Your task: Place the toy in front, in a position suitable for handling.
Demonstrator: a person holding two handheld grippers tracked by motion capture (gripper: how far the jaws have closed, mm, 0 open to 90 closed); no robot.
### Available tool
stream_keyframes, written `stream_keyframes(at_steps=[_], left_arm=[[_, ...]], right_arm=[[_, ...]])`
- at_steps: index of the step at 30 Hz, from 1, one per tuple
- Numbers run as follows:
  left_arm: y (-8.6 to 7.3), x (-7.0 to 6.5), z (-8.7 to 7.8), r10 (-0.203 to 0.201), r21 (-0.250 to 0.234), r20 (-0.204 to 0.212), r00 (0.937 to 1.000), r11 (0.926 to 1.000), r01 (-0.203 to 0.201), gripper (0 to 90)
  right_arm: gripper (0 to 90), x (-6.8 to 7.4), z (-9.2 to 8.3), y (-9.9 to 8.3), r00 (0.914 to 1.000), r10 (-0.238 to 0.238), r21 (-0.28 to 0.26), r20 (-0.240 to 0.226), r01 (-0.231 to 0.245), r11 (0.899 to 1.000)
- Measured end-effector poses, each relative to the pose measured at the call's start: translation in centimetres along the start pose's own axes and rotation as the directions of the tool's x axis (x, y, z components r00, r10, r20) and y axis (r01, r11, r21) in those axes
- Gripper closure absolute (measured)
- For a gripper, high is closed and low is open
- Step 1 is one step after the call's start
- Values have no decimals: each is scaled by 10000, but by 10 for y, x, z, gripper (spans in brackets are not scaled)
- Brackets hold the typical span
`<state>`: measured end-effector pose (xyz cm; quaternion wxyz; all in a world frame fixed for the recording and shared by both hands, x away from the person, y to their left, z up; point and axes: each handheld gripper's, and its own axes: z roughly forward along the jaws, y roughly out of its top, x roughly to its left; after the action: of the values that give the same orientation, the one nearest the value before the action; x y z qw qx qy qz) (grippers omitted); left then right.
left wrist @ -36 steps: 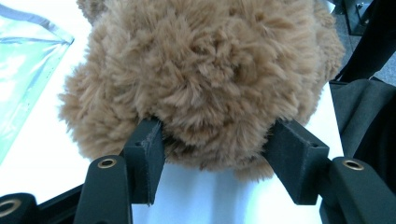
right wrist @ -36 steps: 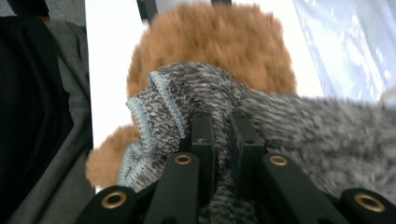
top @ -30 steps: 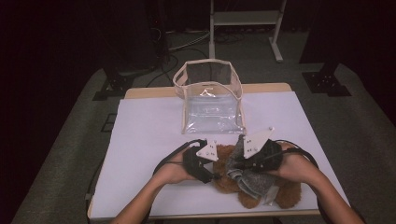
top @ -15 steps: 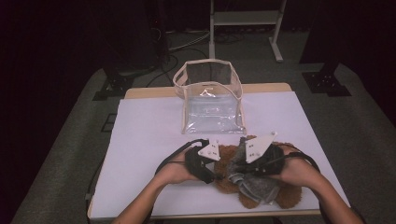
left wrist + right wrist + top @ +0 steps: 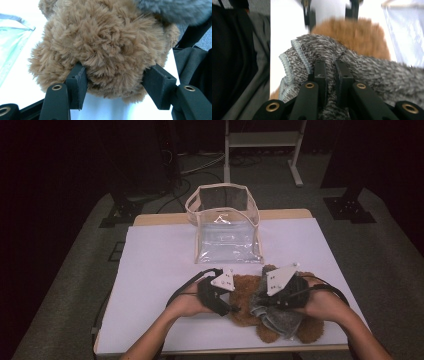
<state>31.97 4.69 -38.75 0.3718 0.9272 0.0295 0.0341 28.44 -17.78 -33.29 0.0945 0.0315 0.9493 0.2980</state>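
A brown plush teddy bear (image 5: 246, 296) lies near the front edge of the white table (image 5: 160, 270), partly under a grey knitted garment (image 5: 278, 321). My left gripper (image 5: 232, 309) comes at the bear from the left. In the left gripper view its pads press into the fur of a rounded part of the bear (image 5: 105, 42) on both sides, so the left gripper (image 5: 116, 85) is shut on the bear. My right gripper (image 5: 261, 302) is shut on the grey garment. In the right gripper view a fold of the knit (image 5: 367, 72) is pinched in the narrow gap of the right gripper (image 5: 330, 70), with the bear (image 5: 359, 37) behind.
A clear plastic bag with a beige trim (image 5: 227, 227) stands open at the back middle of the table, just beyond the bear. The person's dark clothing (image 5: 234, 62) is close to the front edge. White tabletop stretches to the left and right.
The right gripper has edged slightly toward the front edge with the grey garment still pinched. The left gripper has stayed on the bear.
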Motion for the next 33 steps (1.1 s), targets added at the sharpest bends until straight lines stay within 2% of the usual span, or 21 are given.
stream_keyframes(at_steps=[3,5,7,9,11,12,17,20,22,23,25,27,28,30,31,33], left_arm=[[0,-1,-1,58,138,-7,10000,9999,-58,389],[0,-1,-1,95,198,27,10000,9998,-95,385],[0,-2,-1,72,165,58,10000,9998,-72,381],[0,-1,-2,108,194,113,9999,9998,-110,377],[1,-1,-4,-2,182,123,9999,9998,0,372],[1,0,-5,-25,166,146,9999,9999,22,372],[10,1,-16,-89,-212,205,9998,9997,94,364],[18,-1,-16,87,-111,294,9995,9999,-84,362],[21,-4,-9,181,148,537,9984,9997,-189,370],[21,-7,-4,291,305,528,9982,9991,-307,364],[21,-11,0,302,315,611,9977,9990,-322,355],[22,-14,0,412,387,603,9973,9983,-436,349],[23,-14,0,478,421,609,9970,9978,-504,350],[23,-16,1,523,548,587,9969,9970,-555,350],[23,-15,1,559,603,585,9967,9964,-594,351],[22,-15,1,579,624,637,9963,9961,-619,355]], right_arm=[[808,-7,3,10,9999,-51,-165,159,54,9998],[808,-13,2,9,10000,-20,-166,-70,19,9999],[807,-20,-3,0,9995,295,-28,-107,-295,9996],[805,-29,-10,-11,9974,716,186,99,-718,9972],[805,-37,-14,-19,9932,1168,188,8,-1168,9930],[805,-38,-14,-20,9924,1231,232,-19,-1230,9921],[808,-26,-6,-15,9945,961,712,-424,-930,9931],[809,-14,-1,-16,9929,841,822,-841,-772,9936],[808,-10,-2,-16,9938,704,898,-858,-626,9940],[808,-10,-4,-15,9942,689,865,-820,-617,9943],[808,-14,-7,-10,9944,740,790,-749,-681,9945],[808,-20,-8,-4,9968,680,425,-431,-662,9969],[808,-25,-6,0,9963,738,205,-442,-730,9971],[808,-31,0,5,9965,722,348,-430,-707,9969],[808,-33,4,6,9961,723,609,-509,-692,9957],[810,-36,5,3,9948,745,761,-700,-692,9947]])
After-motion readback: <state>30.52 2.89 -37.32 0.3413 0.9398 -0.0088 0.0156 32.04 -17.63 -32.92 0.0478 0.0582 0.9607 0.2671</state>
